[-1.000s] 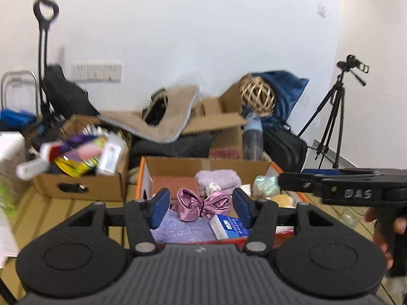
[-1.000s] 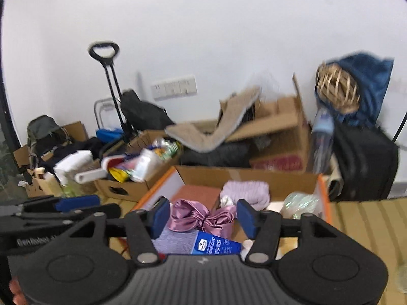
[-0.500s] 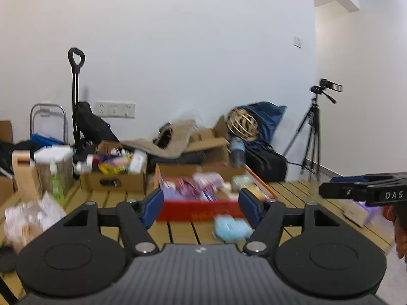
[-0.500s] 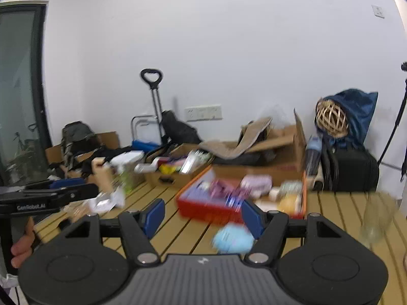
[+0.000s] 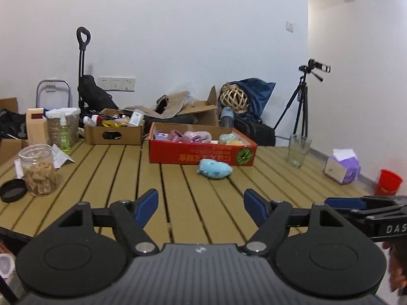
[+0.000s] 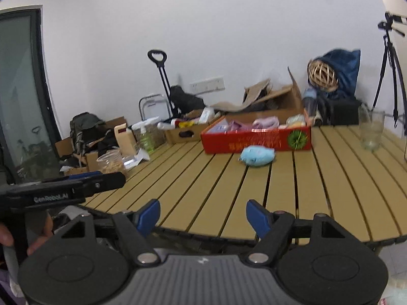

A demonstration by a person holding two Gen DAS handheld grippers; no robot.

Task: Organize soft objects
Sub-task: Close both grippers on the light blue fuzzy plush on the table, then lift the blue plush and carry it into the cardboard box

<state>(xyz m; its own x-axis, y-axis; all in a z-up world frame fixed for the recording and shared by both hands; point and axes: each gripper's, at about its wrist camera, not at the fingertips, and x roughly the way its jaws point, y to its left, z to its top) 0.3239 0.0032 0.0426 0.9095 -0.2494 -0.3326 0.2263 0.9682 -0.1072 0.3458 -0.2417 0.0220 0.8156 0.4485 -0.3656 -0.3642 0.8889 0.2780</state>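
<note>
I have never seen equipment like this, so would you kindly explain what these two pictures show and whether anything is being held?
No robot arm here: a person carries a hand-held two-finger tool in each hand, each with a wide-angle camera looking along its blue-tipped fingers. One picture is from the left tool, the other from the right tool; each also shows the other tool from the side. Both have just been opening and nothing is between their fingers, so nothing is held. Ahead is a slatted wooden table. On it lie a light blue plush toy, a red cardboard box of soft items just behind the toy, a clear empty glass and a clear plastic jar.
</note>
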